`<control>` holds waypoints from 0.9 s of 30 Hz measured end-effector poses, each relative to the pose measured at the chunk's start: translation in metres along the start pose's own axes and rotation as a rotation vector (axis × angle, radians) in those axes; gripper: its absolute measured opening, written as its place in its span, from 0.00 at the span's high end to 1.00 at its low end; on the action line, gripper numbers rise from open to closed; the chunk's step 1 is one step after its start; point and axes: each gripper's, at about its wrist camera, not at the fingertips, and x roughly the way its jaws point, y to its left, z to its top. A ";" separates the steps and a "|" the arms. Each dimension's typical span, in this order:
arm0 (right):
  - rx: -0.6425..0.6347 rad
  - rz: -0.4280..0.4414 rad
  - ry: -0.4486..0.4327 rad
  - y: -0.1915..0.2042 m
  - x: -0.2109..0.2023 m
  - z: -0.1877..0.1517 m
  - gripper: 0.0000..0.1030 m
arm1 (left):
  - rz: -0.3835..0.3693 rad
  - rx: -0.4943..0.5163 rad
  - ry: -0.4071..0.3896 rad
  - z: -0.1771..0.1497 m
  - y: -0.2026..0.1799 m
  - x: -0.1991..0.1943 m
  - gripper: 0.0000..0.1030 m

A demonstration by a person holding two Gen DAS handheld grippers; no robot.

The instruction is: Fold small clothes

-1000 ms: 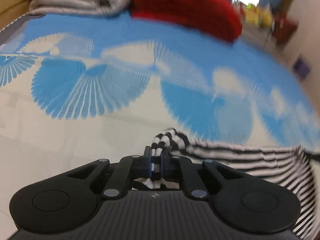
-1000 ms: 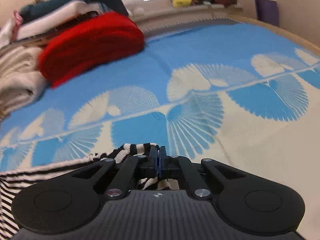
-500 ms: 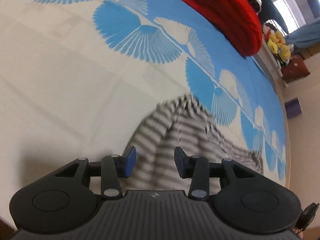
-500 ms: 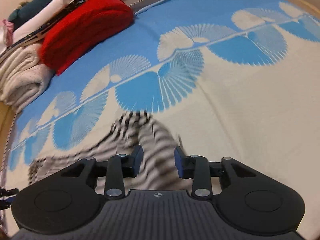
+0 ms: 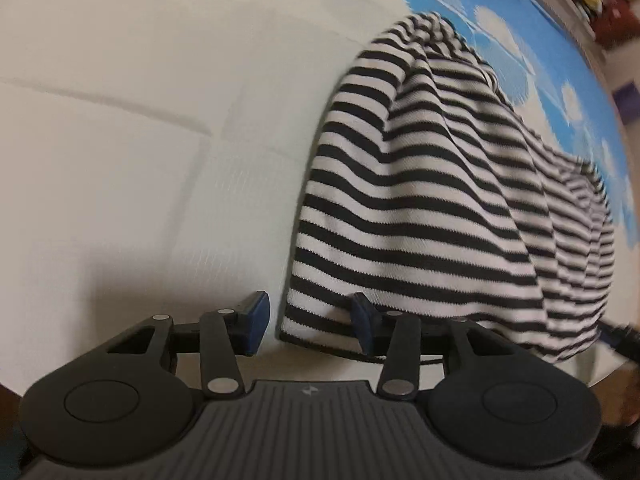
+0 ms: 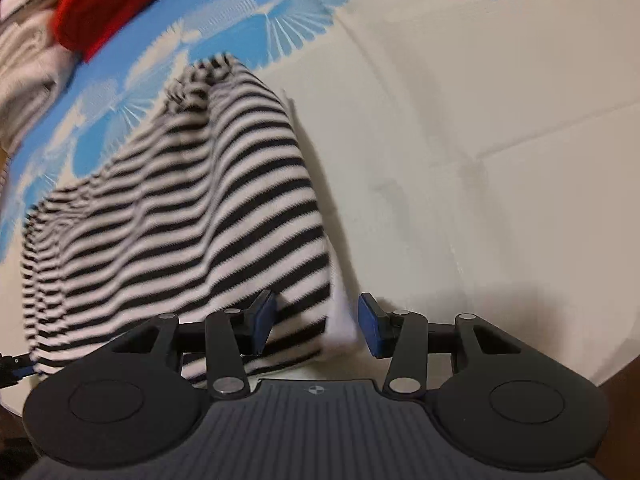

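A: Where are we? The striped garment (image 5: 420, 200) lies on the bedspread (image 5: 140, 160), near edge toward us, with a ridge of slack along its middle.

B: Our left gripper (image 5: 306, 322) has its fingers spread, holding nothing; the near left corner of the cloth sits between them. Our right gripper (image 6: 316, 326) is spread too, straddling the near right corner, and a white inner layer peeks out there.

A: So we judge the step as regrasping both near corners for the next fold. To do it well, we take all layers at each corner, white one included, and close both at an even depth so the hem carries level.

B: Room? Plenty of bare cream bedspread on either outer side. Beyond the cloth the blue pattern runs on, then the red knit (image 6: 120, 0) and the pale folded pile (image 6: 24, 64), well apart.

A: The bed's near edge sits right under our grippers, so we fold away from us, not back.
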 end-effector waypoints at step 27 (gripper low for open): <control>-0.197 0.040 -0.202 0.029 -0.033 -0.006 0.94 | -0.032 0.254 -0.044 -0.013 -0.058 -0.013 0.53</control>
